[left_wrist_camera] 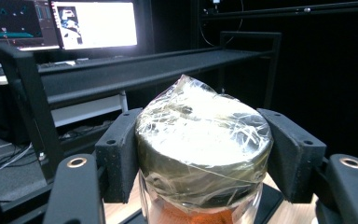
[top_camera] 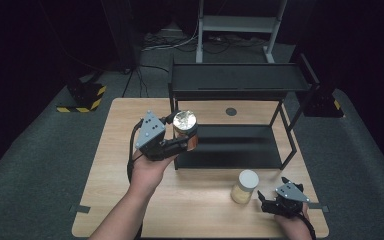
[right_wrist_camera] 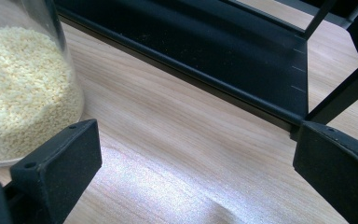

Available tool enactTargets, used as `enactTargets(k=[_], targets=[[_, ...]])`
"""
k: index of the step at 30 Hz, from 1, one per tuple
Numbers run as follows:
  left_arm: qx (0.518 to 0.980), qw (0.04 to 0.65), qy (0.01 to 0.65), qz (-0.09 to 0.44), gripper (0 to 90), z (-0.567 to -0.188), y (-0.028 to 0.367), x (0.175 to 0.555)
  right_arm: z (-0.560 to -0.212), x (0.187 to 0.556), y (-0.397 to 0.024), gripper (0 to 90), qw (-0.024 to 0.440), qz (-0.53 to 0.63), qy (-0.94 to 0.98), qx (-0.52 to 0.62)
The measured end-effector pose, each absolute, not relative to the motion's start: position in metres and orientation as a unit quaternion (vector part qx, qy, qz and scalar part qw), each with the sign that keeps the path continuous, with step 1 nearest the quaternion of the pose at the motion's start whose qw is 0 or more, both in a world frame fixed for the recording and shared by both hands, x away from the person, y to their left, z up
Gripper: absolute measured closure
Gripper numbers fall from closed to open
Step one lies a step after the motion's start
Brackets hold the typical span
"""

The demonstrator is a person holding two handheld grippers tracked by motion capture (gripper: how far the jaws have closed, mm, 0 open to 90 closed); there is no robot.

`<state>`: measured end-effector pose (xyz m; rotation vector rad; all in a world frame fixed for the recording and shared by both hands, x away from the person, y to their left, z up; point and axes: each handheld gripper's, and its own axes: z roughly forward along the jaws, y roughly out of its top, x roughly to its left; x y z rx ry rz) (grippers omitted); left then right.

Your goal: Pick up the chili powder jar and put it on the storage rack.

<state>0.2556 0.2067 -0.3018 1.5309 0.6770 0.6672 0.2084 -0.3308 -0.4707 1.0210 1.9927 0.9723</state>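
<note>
High view: the left gripper [top_camera: 184, 141] is held above the wooden table [top_camera: 115, 150], over its left half and just in front of the left front post of the black shelf rack [top_camera: 240, 82]. Its jaws are clamped on a glass jar [top_camera: 185, 129] with a foil-wrapped lid, which is lifted clear of the table top and sits level with the rack's lower shelf. The left gripper view shows the black pads [left_wrist_camera: 119, 154] pressing on both sides of the jar's lid [left_wrist_camera: 205, 135], crinkled wrap over the top and orange-brown contents below; the rack's upper shelf crosses behind it, with lit monitors [left_wrist_camera: 93, 23] beyond.

Farther right, a second jar [top_camera: 244, 186] with a white lid and pale grains stands upright on the table near its front edge, in front of the rack. Just beside it to the right, close to the front right corner, the right gripper [top_camera: 266, 200] rests low with its jaws spread apart and pinching nothing. The right gripper view shows bare tabletop between the jaws, the grain jar [right_wrist_camera: 23, 88] off beyond the left one, apart from it.
</note>
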Motion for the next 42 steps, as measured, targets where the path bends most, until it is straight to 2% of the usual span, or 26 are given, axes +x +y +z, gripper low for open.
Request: enactTargets(k=[25, 42], targets=[[0.647, 0.638, 0.278, 0.312, 34.7, -0.247, 0.184, 0.291, -0.471, 0.208, -0.332, 0.3, 0.343, 0.377, 0.766, 0.393], [0.627, 0.646, 0.282, 0.331, 34.8, -0.23, 0.169, 0.322, -0.472, 0.207, -0.333, 0.3, 0.342, 0.381, 0.764, 0.392]])
